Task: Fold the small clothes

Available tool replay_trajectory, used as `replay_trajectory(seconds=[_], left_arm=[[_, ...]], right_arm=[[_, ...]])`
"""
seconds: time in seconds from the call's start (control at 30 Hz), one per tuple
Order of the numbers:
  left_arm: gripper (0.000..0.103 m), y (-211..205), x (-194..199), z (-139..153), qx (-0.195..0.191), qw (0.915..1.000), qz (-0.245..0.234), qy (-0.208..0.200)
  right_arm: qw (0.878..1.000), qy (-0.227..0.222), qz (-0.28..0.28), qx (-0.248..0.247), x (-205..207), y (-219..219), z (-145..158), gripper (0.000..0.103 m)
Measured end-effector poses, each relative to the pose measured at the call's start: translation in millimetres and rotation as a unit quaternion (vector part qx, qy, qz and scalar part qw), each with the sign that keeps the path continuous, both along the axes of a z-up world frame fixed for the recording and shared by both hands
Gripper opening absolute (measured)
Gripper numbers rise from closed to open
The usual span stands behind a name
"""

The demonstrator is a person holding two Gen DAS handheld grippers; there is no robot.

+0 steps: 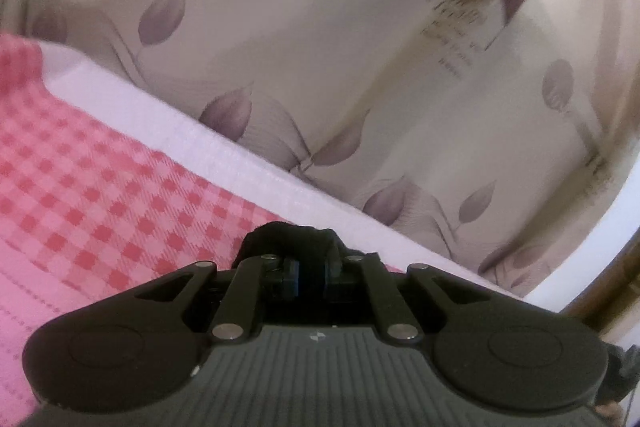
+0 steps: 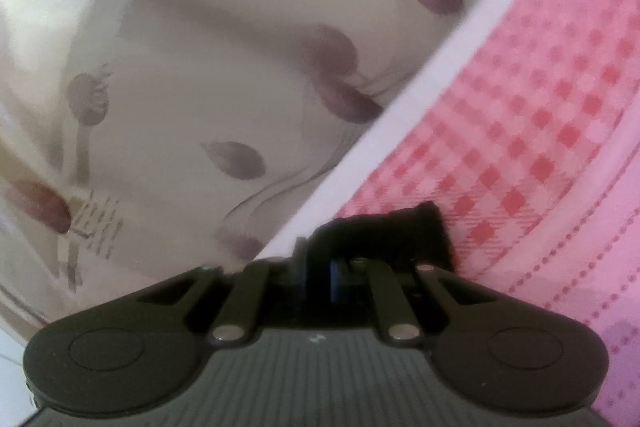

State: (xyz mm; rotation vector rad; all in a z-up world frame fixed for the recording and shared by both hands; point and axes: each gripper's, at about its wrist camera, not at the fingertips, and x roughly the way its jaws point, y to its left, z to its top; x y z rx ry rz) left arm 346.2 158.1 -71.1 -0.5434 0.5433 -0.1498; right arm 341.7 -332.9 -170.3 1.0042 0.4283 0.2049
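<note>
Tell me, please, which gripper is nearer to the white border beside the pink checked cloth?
Right, narrowly. The right gripper, shut on black fabric, sits at the white border; the left gripper, gripping black fabric, is over the pink checked cloth, just short of it.

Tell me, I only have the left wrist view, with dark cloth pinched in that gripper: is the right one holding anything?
Observer: Yes, the right gripper is shut on black fabric too.
Operator: Over what surface?
Observer: Its fabric hangs over the pink checked cloth, near that cloth's white border.
Operator: Anything beyond the border?
Observer: Beige wallpaper with purple leaves, blurred.
</note>
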Motion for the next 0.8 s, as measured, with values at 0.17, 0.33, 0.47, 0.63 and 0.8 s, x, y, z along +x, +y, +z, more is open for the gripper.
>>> replay_trajectory(seconds=[0.17, 0.33, 0.47, 0.63, 0.8], left_arm=[[0.102, 12.4, 2.4, -3.6, -0.007, 0.9981, 0.038, -0.049], [0.103, 27.1, -7.1, 12.5, 0.000, 0.9907, 0.088, -0.103], [0.103, 31.2, -25.5, 12.9, 0.005, 0.9929, 0.077, -0.090], [0.103, 31.1, -59.6, -13.0, 0.008, 0.9984, 0.044, -0.034], [0.103, 30.4, -90.8, -49.8, -0.002, 0.9986, 0.045, -0.027]], right_arm=[[0.998, -0.026, -0.020, 0.055, 0.1, -6.0, -15.0, 0.016], [0.985, -0.098, -0.062, 0.130, -25.2, -19.8, -22.5, 0.039], [0.984, -0.127, -0.019, 0.122, -39.4, -17.4, -8.5, 0.039], [0.971, -0.079, 0.165, -0.156, -21.6, 69.1, 35.4, 0.040], [0.919, -0.040, 0.268, -0.286, 19.0, 158.1, 42.7, 0.036]])
